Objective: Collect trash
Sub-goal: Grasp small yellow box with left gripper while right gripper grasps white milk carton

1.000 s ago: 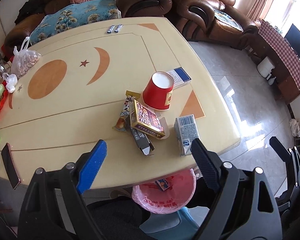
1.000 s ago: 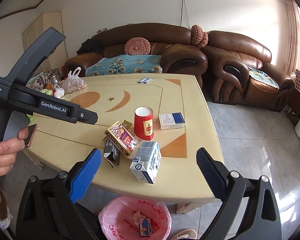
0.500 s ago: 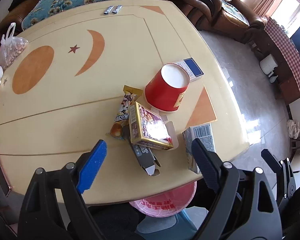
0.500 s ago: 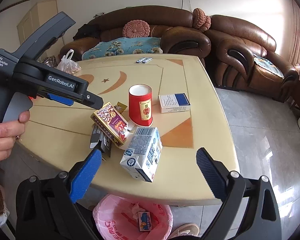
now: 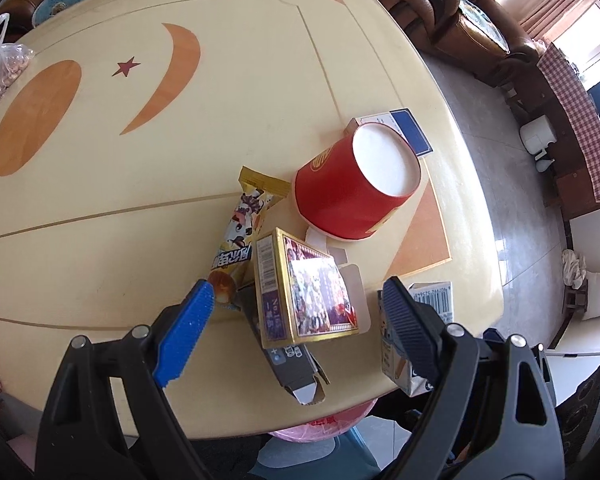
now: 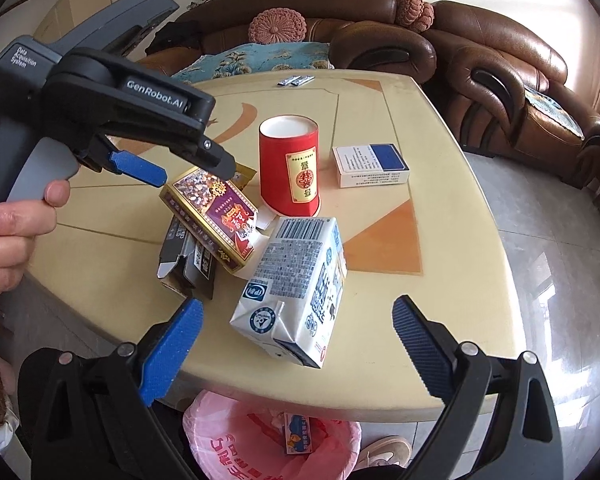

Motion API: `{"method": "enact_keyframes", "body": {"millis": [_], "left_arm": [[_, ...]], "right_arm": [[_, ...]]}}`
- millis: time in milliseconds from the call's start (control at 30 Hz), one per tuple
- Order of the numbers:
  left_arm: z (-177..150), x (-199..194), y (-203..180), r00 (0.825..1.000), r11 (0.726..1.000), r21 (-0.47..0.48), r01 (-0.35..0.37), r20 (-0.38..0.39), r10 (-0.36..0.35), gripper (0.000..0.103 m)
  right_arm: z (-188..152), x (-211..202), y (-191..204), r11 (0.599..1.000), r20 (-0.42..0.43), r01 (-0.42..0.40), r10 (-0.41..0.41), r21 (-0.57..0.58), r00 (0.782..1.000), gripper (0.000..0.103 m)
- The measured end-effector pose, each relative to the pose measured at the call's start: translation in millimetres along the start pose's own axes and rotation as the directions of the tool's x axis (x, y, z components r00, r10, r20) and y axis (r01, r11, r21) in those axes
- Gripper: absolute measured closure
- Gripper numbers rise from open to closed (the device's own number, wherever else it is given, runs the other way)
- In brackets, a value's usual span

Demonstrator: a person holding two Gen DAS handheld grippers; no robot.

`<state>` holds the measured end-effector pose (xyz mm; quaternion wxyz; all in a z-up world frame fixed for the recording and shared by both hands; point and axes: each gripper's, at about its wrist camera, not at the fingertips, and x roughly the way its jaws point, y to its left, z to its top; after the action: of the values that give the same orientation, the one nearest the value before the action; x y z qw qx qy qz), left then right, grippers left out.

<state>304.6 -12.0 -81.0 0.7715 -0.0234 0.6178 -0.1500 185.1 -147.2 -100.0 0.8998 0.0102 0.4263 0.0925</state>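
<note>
Cream inlaid worktop [image 5: 100, 208] carries the purple-and-gold box [image 5: 304, 292], propped atop other litter beneath the wide-open, empty left claw [image 5: 296, 312]; probably light, crushable cardboard, best pinched across its stiff long edges, right claw [image 6: 296, 320] likewise agape.
</note>
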Motion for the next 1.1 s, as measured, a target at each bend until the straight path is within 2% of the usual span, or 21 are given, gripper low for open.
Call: {"method": "enact_keyframes", "body": {"millis": [333,433,533,600,767,867,1033,1100], "left_arm": [[13,21,-1,0.999,0.999,-0.018,0.045,-0.022,-0.046,0.019],[13,24,0,0.998,0.998,-0.023,0.052,-0.023,-0.053,0.027],[14,26,-1,0.997,0.997,-0.025,0.067,-0.026,-0.067,0.029],[14,27,-2,0.998,0.998,-0.025,0.062,-0.026,-0.063,0.031],[15,27,-2,0.998,0.998,-0.025,0.059,-0.031,-0.059,0.037],[15,26,-1,0.998,0.998,-0.028,0.056,-0.038,-0.057,0.045],[11,22,-1,0.998,0.999,-0.023,0.045,-0.040,-0.046,0.047],[10,21,-3,0.998,0.999,-0.017,0.038,-0.043,-0.039,0.052]], "right_arm": [[-8,32,-4,1.000,-0.048,-0.001,0.001,0.011,0.999,0.010],[-9,36,-5,1.000,-0.045,0.007,-0.007,0.008,0.999,0.010],[-10,40,-7,1.000,-0.047,0.007,-0.007,0.013,0.999,0.010],[-11,43,-9,1.000,-0.051,0.005,-0.004,0.017,0.999,0.014],[-13,51,-12,1.000,-0.071,0.003,-0.002,0.020,0.998,0.031],[-14,54,-13,1.000,-0.079,0.008,-0.007,0.021,0.997,0.039],[-17,55,-14,1.000,-0.082,0.014,-0.012,0.025,0.997,0.048],[-17,55,-14,1.000,-0.080,0.019,-0.017,0.019,0.997,0.054]]}}
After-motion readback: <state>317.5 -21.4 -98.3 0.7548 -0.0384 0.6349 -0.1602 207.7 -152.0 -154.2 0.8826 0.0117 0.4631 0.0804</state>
